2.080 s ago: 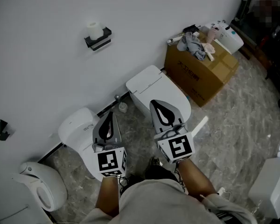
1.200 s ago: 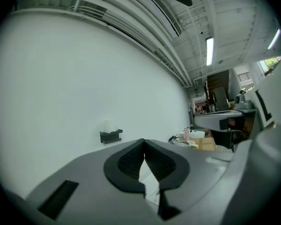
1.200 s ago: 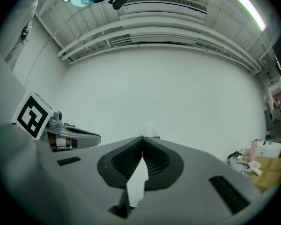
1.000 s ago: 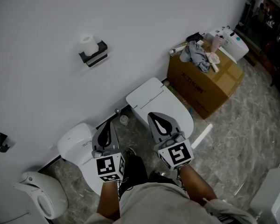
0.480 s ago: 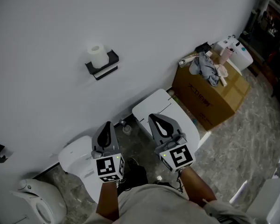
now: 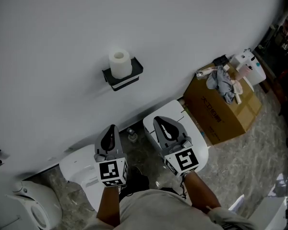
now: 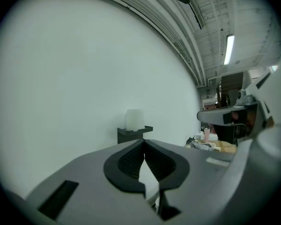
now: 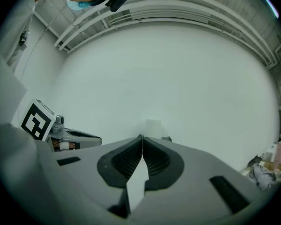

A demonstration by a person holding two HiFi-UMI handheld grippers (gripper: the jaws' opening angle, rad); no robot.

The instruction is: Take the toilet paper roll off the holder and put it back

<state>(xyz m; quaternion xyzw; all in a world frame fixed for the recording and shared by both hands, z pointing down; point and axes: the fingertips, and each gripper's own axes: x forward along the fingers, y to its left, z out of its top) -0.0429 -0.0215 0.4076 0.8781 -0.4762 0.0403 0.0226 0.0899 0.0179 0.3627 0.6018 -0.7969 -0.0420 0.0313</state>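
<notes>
A white toilet paper roll [image 6: 119,64] stands upright on a black wall-mounted holder [image 6: 125,78] on the white wall. In the left gripper view the roll [image 7: 134,119] rises above the holder [image 7: 132,133], straight beyond the jaw tips. The right gripper view shows the roll [image 8: 153,127] faintly just past its tips. My left gripper [image 6: 109,128] and right gripper [image 6: 161,120] are both shut with nothing between the jaws. They hang side by side well below the holder, over the toilets, apart from the roll.
Two white toilets [image 6: 84,169] [image 6: 170,120] stand against the wall under the grippers. A cardboard box [image 6: 223,108] with cloth and bottles on top sits at the right. A white appliance [image 6: 26,210] is at the bottom left. The floor is grey marble.
The head view has swung up and to the left, so the holder and roll have moved right and down toward the frame's middle. Both grippers stay shut in much the same place.
</notes>
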